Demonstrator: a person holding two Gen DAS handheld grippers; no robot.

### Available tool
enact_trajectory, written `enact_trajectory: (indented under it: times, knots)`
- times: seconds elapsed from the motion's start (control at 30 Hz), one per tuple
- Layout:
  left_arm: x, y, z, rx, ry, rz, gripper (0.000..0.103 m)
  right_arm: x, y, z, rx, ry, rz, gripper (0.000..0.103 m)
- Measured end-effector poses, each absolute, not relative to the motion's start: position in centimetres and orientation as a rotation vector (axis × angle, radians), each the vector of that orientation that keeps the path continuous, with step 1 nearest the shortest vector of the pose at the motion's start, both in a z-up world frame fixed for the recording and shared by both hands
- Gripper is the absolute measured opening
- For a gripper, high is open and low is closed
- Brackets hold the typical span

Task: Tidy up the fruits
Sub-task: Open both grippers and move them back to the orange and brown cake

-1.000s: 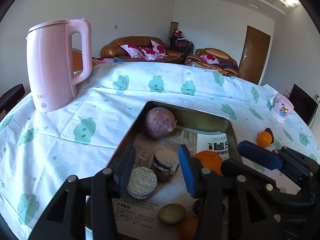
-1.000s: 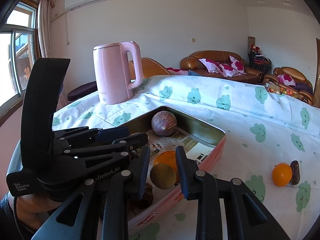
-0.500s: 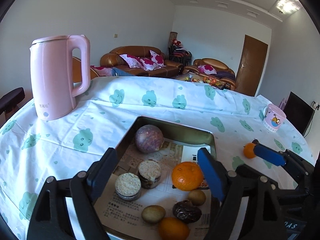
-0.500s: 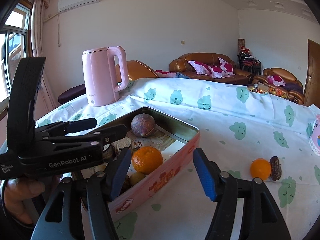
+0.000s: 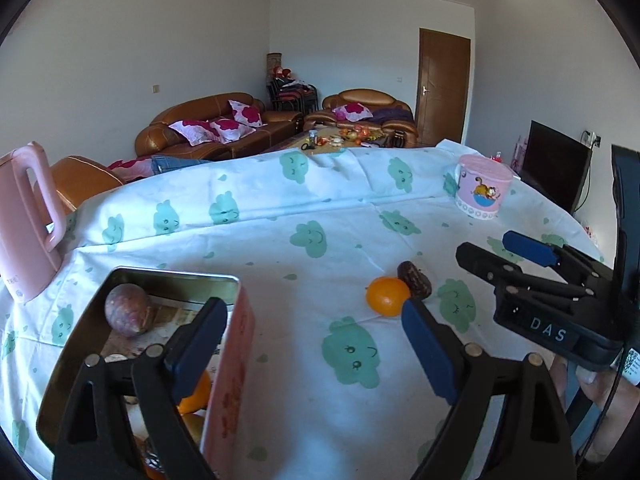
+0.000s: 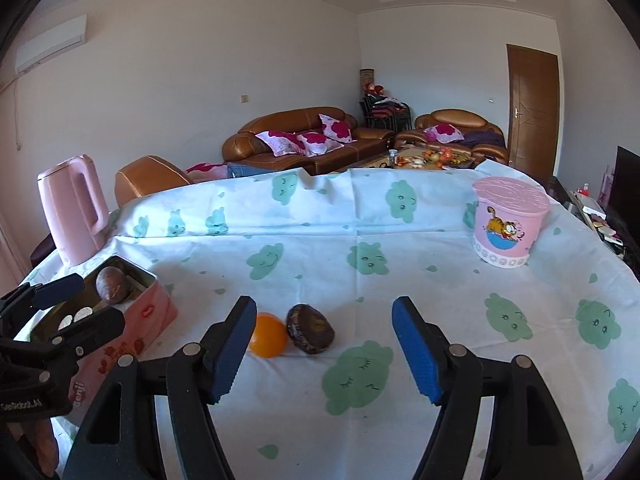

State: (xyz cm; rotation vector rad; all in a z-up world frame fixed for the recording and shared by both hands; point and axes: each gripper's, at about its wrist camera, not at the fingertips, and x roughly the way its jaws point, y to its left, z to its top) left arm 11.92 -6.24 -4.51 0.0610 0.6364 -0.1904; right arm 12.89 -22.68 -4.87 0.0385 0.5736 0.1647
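Pink tin: purple fruit, oranges, round biscuits inside. Lidded pink cup: contents unseen. Left gripper, right gripper: jaws just opened, nothing between.

1. white cotton tablecloth with green smiling cloud prints.
2. round orange fruit touching a dark brown wrinkled fruit.
3. pink rectangular metal tin with red prints.
4. pink plastic cup with an orange cartoon cat.
5. plain pink kettle.
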Motion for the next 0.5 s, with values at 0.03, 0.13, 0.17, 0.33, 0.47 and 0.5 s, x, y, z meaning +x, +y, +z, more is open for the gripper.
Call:
enact_trajectory:
  times: [0.03, 0.13, 0.17, 0.33, 0.47, 0.5]
  knots:
    - [12.4, -6.9, -4.8, 0.066, 0.651, -0.200, 0.091, 13.1, -23.1, -5.0, 0.042, 0.575, 0.151, 0.072]
    - [13.7, -8.5, -5.6, 0.069, 0.694, -0.228, 0.090, 13.3, -24.3, -5.3, 0.057, 0.579, 0.119, 0.072]
    - [14.1, -8.9, -5.9, 0.068, 0.706, -0.235, 0.089, 13.4, -24.6, -5.4, 0.059, 0.579, 0.110, 0.072]
    - [15.9, -11.2, -7.2, 0.084, 0.769, -0.273, 0.078, 13.6, -25.8, -5.7, 0.097, 0.582, 0.107, 0.072]
    - [16.9, -12.1, -8.2, 0.102, 0.806, -0.291, 0.065, 13.7, -26.3, -5.8, 0.123, 0.580, 0.110, 0.075]
    - [17.1, -12.1, -8.6, 0.101, 0.819, -0.298, 0.056, 13.7, -26.4, -5.8, 0.127, 0.579, 0.110, 0.076]
